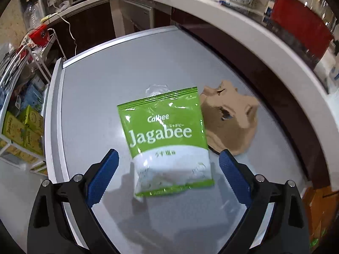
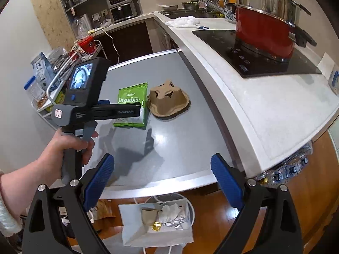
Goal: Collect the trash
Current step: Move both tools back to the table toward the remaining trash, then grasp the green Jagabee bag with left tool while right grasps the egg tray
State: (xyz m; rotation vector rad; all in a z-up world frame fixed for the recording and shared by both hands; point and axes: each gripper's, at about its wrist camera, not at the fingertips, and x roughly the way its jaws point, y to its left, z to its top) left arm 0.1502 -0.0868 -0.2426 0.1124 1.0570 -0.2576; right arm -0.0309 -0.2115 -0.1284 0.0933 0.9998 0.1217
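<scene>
- Kitchen setting: a grey tabletop (image 1: 101, 97) stands against a higher white counter (image 2: 264, 110) that carries a black induction hob (image 2: 250, 57).
- On the hob, a red pot (image 2: 262, 33) holds a steel steamer insert (image 2: 267, 0) stacked on top; what is inside either cannot be seen.
- A green Jagabee snack bag (image 1: 165, 139) lies flat near the middle of the tabletop, with a crumpled brown pulp cup carrier (image 1: 228, 122) just beside it, nearer the counter, and a scrap of clear plastic (image 1: 156, 90) peeking from behind the bag's top edge.
- The left gripper (image 1: 168, 170), held in a person's hand (image 2: 78, 144), hovers over the bag's lower end with its blue-padded jaws spread wide and nothing between the pads.
- The right gripper (image 2: 162, 177) hangs beyond the tabletop's near edge, jaws likewise wide apart and empty.
- Below it on the floor, an open white paper bag (image 2: 137, 232) already contains a brown paper cup (image 2: 149, 214), crumpled white tissue (image 2: 169, 210) and a gold foil wrapper (image 2: 156, 226).
</scene>
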